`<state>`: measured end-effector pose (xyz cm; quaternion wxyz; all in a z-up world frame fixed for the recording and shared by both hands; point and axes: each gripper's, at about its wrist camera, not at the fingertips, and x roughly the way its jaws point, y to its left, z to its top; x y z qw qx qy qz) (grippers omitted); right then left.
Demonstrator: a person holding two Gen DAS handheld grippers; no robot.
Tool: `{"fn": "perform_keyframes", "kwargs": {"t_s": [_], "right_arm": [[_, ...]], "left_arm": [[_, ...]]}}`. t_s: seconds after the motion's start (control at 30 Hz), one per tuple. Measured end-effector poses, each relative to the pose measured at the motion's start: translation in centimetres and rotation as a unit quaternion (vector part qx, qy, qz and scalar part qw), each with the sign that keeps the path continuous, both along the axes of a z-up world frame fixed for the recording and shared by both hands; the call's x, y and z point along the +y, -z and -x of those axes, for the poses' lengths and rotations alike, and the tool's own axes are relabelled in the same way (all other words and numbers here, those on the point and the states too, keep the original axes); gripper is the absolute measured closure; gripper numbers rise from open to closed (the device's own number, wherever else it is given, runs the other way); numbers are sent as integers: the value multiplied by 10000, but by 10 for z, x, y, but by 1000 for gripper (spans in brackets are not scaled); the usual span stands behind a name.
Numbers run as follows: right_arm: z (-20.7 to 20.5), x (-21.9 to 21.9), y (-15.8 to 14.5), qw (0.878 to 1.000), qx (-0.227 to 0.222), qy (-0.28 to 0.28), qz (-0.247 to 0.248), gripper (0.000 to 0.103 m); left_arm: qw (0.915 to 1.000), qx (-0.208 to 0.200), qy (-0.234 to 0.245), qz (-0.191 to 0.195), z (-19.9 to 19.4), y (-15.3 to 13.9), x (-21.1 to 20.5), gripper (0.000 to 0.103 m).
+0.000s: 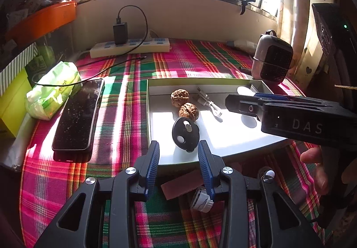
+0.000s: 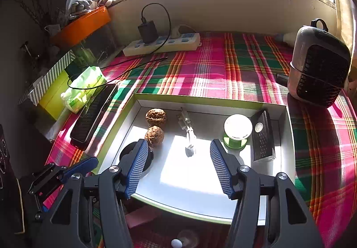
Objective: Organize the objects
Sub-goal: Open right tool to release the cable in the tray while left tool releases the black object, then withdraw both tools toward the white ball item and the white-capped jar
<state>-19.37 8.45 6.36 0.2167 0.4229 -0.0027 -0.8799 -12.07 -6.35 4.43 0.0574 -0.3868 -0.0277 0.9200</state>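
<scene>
While I watched both wrist feeds, left gripper (image 1: pixel 178 154) and right gripper (image 2: pixel 178 163) hung with jaws apart, nothing between them. White tray (image 2: pixel 223 207) on the plaid cloth (image 2: pixel 212 64) held two walnuts (image 2: pixel 156 116), black disc (image 1: pixel 185 134), cable (image 2: pixel 188 134), green-based lamp (image 2: pixel 237 129).

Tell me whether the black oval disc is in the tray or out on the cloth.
In. The black oval disc lies on the white floor of the tray, near its front-left corner, just in front of two walnuts.
</scene>
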Motion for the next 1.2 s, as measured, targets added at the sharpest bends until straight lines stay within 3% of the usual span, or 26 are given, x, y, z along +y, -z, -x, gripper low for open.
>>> {"fn": "perform_keyframes", "kwargs": {"t_s": [0.47, 0.8, 1.2], "right_arm": [[-55, 44, 5, 9985, 329, 427, -120, 44], [-83, 54, 25, 9984, 318, 366, -290, 44], [-83, 46, 40, 9991, 110, 70, -415, 44]], "left_arm": [[9996, -13, -42, -270, -31, 6, -14, 66], [9991, -182, -33, -393, -36, 21, -24, 64], [9975, -385, 129, -580, -38, 33, -18, 64]]}}
